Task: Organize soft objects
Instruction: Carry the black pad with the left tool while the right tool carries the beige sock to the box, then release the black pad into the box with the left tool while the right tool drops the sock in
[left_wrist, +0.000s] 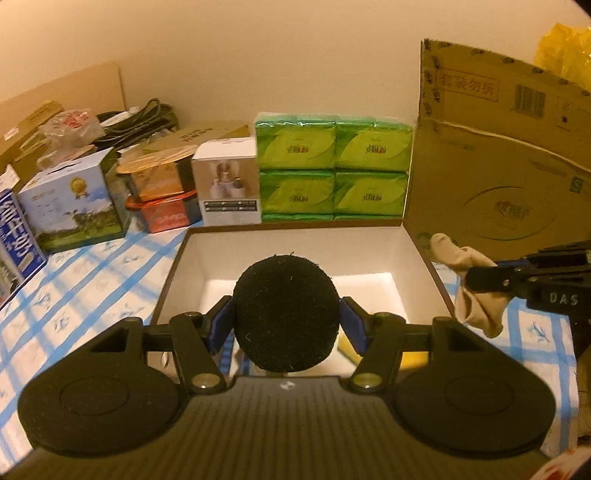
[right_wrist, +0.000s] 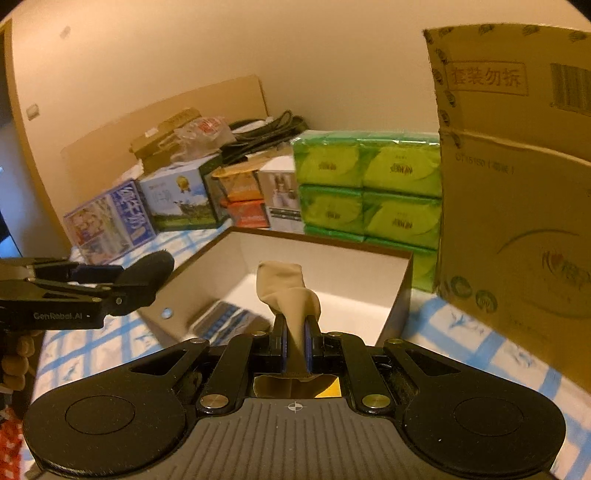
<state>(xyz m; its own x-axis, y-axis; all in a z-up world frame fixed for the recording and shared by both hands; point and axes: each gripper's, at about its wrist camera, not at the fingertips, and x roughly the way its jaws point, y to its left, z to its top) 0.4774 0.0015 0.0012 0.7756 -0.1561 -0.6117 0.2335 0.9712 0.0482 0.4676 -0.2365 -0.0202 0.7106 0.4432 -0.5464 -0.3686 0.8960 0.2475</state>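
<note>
Above box (left_wrist: 173, 266), pad (left_wrist: 286, 314) between fingers (left_wrist: 221, 321)

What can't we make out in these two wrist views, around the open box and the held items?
- Open box floor, left wrist view: mostly hidden behind the black pad in the left gripper.
- Blue-printed item inside the box, right wrist view: blurred, unidentifiable.
- Beige sock lower end, right wrist view: pinched between the right gripper fingers and hidden behind them.
- Yellow object, left wrist view: only a sliver shows behind a finger.

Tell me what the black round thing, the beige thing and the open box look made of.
Black round pad: likely sponge or dense foam, matte, fuzzy with lint specks.
Beige sock: thin stretchy knit, limp and creased.
Open box: stiff paperboard, brown outside, smooth white inside.
</note>
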